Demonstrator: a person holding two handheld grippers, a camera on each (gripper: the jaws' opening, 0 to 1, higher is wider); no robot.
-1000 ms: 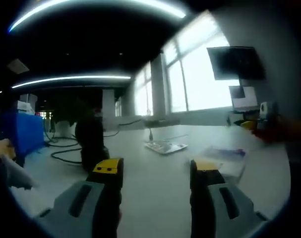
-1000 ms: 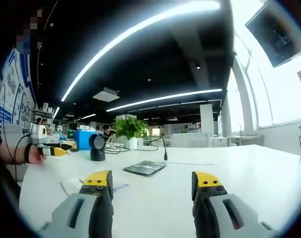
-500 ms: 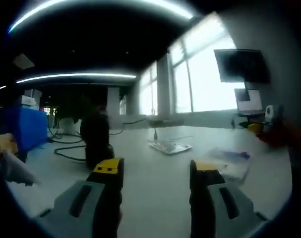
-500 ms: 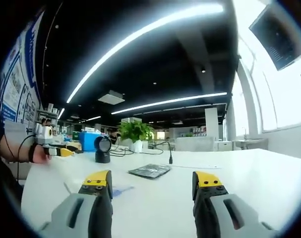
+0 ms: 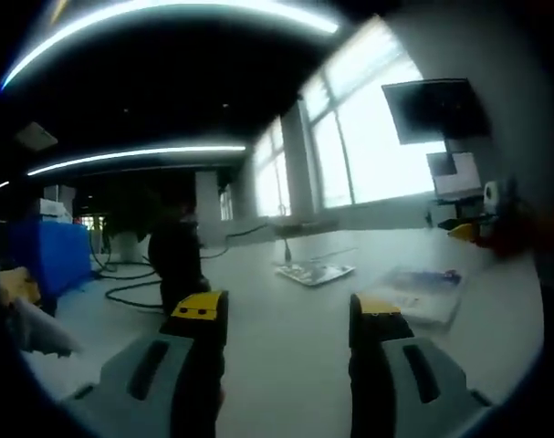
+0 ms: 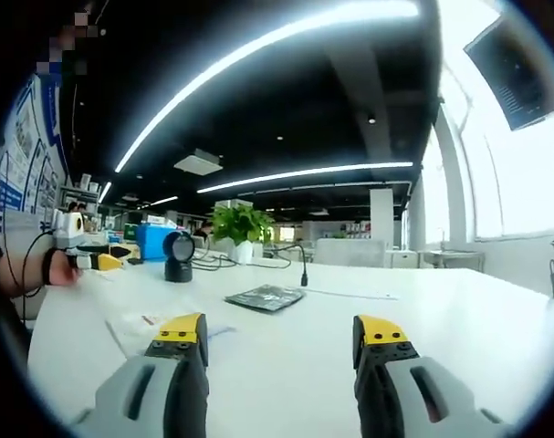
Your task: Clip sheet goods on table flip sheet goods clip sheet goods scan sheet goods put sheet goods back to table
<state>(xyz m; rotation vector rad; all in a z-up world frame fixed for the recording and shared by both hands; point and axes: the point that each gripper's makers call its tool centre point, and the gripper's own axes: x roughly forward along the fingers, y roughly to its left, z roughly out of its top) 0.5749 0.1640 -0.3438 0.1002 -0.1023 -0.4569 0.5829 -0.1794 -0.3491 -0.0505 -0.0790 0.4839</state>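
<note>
Both my grippers, left (image 5: 288, 319) and right (image 6: 281, 330), spread their fingers empty above the white tabletop (image 6: 459, 319); I should approach the dark flat sheet packet (image 6: 265, 297) low, pinching one edge.

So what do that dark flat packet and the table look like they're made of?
Dark flat packet: probably plastic or foil film, glossy, since it catches glints of light. Table: smooth white laminate or similar, with a faint sheen; the exact material can't be told.
</note>
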